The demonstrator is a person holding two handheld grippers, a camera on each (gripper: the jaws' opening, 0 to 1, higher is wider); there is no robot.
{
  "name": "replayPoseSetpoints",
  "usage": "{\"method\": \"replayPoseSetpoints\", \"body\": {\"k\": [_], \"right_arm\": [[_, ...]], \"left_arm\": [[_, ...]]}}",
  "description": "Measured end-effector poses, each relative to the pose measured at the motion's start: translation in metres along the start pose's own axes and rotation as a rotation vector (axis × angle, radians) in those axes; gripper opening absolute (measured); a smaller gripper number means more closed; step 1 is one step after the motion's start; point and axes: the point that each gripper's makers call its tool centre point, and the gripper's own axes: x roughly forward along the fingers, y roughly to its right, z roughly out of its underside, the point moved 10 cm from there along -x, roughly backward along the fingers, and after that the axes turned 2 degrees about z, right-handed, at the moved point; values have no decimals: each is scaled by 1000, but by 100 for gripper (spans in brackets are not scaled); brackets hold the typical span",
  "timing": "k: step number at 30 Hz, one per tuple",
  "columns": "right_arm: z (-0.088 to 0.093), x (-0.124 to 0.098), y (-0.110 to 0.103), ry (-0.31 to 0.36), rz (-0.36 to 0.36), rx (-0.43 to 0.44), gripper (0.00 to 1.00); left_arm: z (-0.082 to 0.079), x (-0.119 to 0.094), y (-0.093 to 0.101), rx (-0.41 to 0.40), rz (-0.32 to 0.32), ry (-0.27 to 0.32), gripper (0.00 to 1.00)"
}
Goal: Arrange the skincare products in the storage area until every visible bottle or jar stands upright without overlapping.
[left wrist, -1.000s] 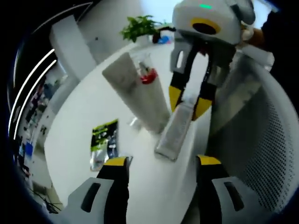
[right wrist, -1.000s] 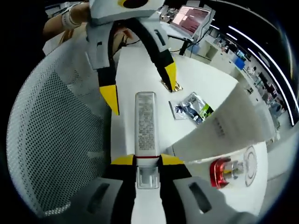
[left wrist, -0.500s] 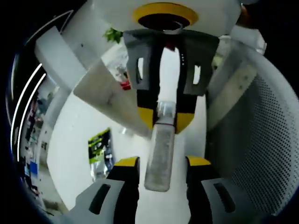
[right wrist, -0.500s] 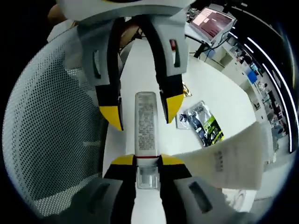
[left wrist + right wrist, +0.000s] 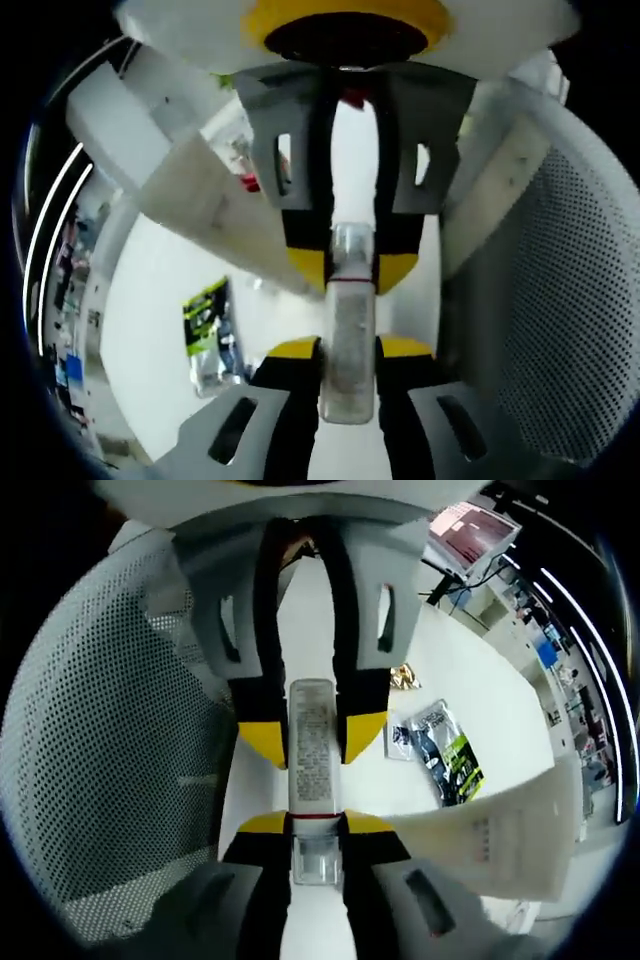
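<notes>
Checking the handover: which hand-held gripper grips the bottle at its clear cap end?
The right hand-held gripper: its jaws close on the clear cap of the bottle. The left hand-held gripper closes on the bottle's far, bottom end instead.

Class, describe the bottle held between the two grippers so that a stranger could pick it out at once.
Start at the white table beside the mesh basket. Above its edge, the right gripper clamps the clear cap of a slim bottle, and the left gripper closes around its far end. Unlike the flat green-and-black packet, it has small print down its side.
</notes>
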Motion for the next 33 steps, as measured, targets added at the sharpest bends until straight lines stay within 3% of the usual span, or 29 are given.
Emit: {"method": "replayPoseSetpoints", "body": {"k": [2, 11, 14, 16, 21, 26, 29, 33], "right_arm": [[2, 0, 1, 16, 8, -31, 18], [13, -1, -4, 92, 15, -10, 20], [23, -1, -5, 33, 38, -2, 27], [32, 0, -6, 30, 40, 25, 32], [50, -7, -14, 126, -3, 260, 28], [68, -12, -22, 236, -22, 489, 24], [75, -14, -24, 381, -56, 675, 24], [84, -16, -26, 482, -77, 890, 22]], "left_arm": [[1, 0, 0, -18, -8, 6, 17], [3, 0, 3, -55, 14, 60, 15], [4, -1, 4, -59, 17, 55, 15], [9, -2, 4, -73, 18, 47, 15], [15, -9, 3, -108, 9, 69, 15], [19, -14, 2, -195, 36, 127, 15], [17, -15, -1, -259, 47, 192, 15], [15, -19, -5, -319, 55, 247, 15]]}}
